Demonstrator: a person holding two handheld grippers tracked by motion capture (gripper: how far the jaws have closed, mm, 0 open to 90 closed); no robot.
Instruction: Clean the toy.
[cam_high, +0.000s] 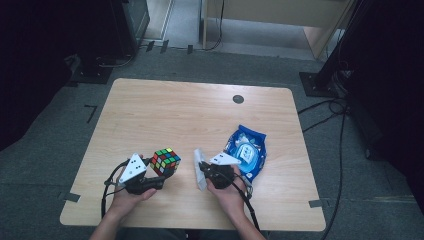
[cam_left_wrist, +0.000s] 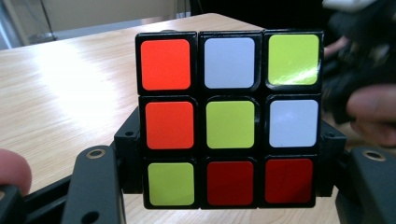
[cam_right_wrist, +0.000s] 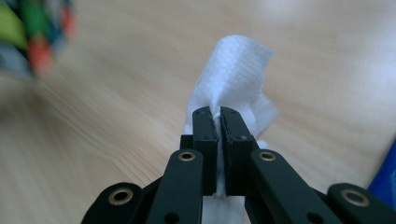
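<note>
Between my left gripper's (cam_left_wrist: 229, 186) jaws sits the puzzle cube (cam_left_wrist: 229, 119), clamped at its sides above the table (cam_high: 165, 112); my right gripper (cam_right_wrist: 219, 114) is pinched tight on a white wipe (cam_right_wrist: 236, 70), probably drawn from the blue packet (cam_high: 246, 150) alongside; wiping the cube looks due next, which calls for bringing wipe to cube face.

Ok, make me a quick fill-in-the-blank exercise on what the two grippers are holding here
1. The left gripper holds a puzzle ____ by its sides.
2. The right gripper is shut on a white ____.
3. The middle sticker of the cube face, in the left gripper view, is ____.
4. The blue wipes pack lies on the wooden ____.

Missing words: cube; wipe; yellow-green; table
</note>
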